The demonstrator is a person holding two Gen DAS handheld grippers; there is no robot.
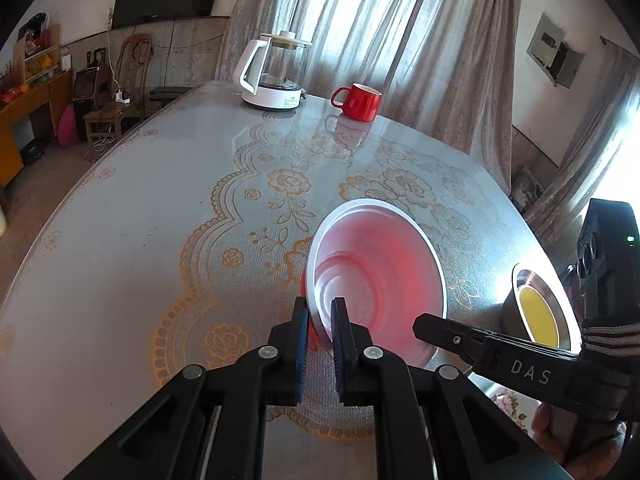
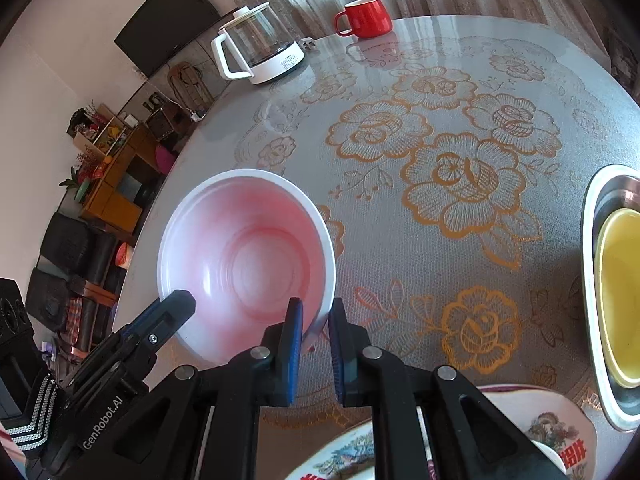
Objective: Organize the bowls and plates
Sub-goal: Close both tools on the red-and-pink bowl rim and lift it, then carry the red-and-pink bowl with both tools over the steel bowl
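Observation:
A pink-tinted white plastic bowl (image 1: 380,272) is held tilted above the table; it also shows in the right wrist view (image 2: 244,256). My left gripper (image 1: 321,312) is shut on its left rim. My right gripper (image 2: 316,320) is shut on its right rim and shows in the left wrist view as a black arm (image 1: 480,344). A steel bowl (image 1: 510,304) with a yellow bowl (image 1: 538,316) nested inside stands to the right; in the right wrist view the steel bowl (image 2: 596,240) and the yellow bowl (image 2: 620,292) sit at the right edge.
A red mug (image 1: 360,101) and a glass kettle on a white base (image 1: 272,76) stand at the table's far side. A patterned plate (image 2: 556,428) lies under my right gripper near the front edge. The table (image 1: 140,240) has a lace-print cover.

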